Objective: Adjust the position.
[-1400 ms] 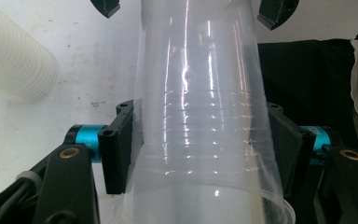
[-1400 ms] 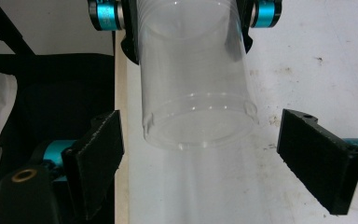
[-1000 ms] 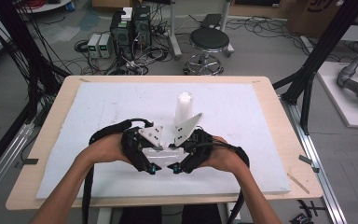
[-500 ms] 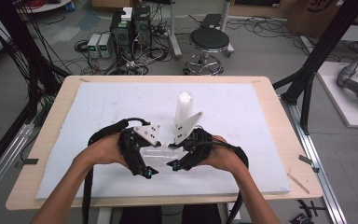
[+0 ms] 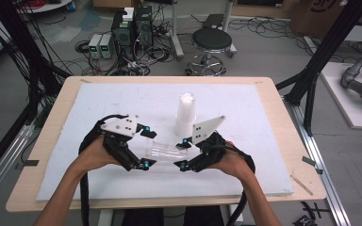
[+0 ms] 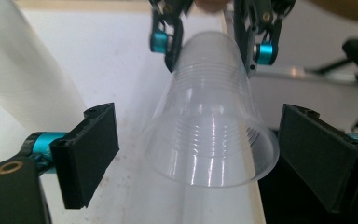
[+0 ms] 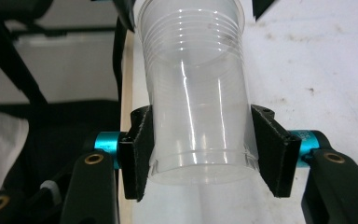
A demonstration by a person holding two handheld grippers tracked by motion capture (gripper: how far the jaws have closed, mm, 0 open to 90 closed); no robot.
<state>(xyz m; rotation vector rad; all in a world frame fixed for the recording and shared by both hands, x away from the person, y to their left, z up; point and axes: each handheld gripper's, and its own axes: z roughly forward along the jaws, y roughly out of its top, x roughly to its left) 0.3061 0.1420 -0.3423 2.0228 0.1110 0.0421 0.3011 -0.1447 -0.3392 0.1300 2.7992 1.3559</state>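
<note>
A clear plastic cup (image 5: pixel 162 151) lies level in the air between my two grippers. My right gripper (image 5: pixel 184 153) is shut on its narrow base, and in the right gripper view the pads (image 7: pixel 137 149) press both sides of the cup (image 7: pixel 196 93). My left gripper (image 5: pixel 145 147) is open; its jaws sprang wide and have just been closing a little. In the left gripper view its pads (image 6: pixel 91 154) stand either side of the cup's wide rim (image 6: pixel 209 140), apart from it, with the right gripper (image 6: pixel 213 45) beyond.
A tall stack of whitish cups (image 5: pixel 186 113) stands upright just behind the grippers, and shows at the left (image 6: pixel 23 70) in the left gripper view. The white foam board (image 5: pixel 264 117) covers the wooden table. A stool and cables are on the floor beyond.
My left gripper has let go and opened, and it has drawn away to the left. The right gripper has shifted slightly right with the clear cup still in it.
</note>
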